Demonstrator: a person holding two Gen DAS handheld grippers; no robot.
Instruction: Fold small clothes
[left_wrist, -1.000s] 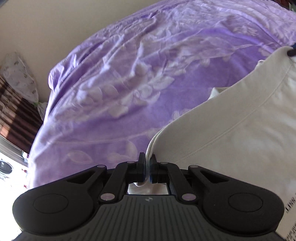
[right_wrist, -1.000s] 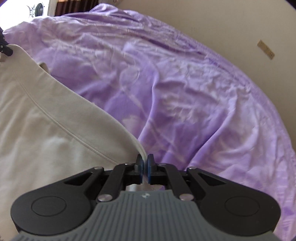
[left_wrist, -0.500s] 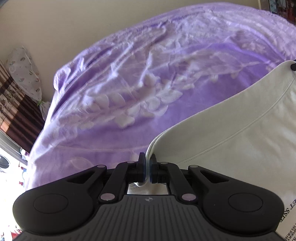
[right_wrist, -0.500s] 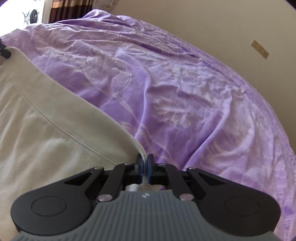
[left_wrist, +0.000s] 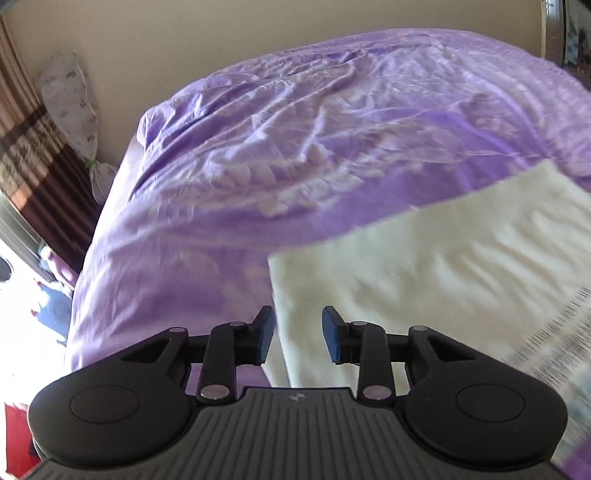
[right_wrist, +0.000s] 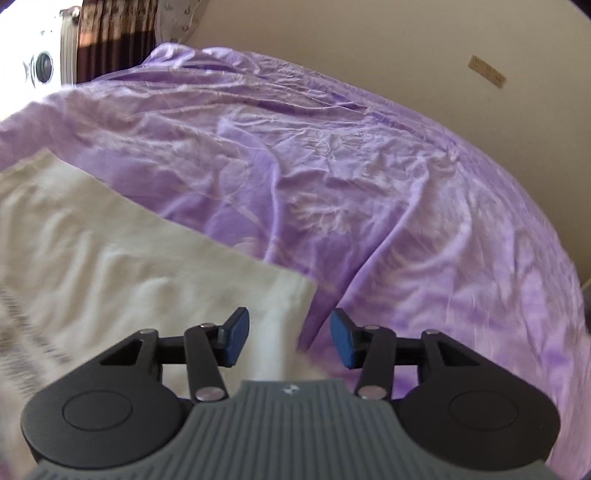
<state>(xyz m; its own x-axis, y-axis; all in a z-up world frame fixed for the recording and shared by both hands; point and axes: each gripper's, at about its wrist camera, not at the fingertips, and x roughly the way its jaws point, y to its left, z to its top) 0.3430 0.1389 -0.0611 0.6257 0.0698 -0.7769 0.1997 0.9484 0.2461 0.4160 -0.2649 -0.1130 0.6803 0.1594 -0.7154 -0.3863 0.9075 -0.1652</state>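
Purple bedding with a pale leaf pattern covers the bed and fills both wrist views, rumpled into many small creases, with a plain cream wall behind it. At the left edge of the left wrist view hangs a striped brown curtain, with a printed white bag against the wall beside it.

A cream garment lies on the bedding. In the left view it takes up the lower right, one corner pointing toward the camera; blurred dark print shows along its right part. In the right view the same cloth fills the lower left, its corner ending just ahead of the fingers.

The left gripper has its jaws opening – the blue pads stand apart, and the garment's edge lies in the gap between them without either pad pressing on it. The right gripper is opening too, its pads clearly separated; the corner of the cloth lies in the gap, loose and untouched by either pad. Both views are slightly blurred over the cloth.
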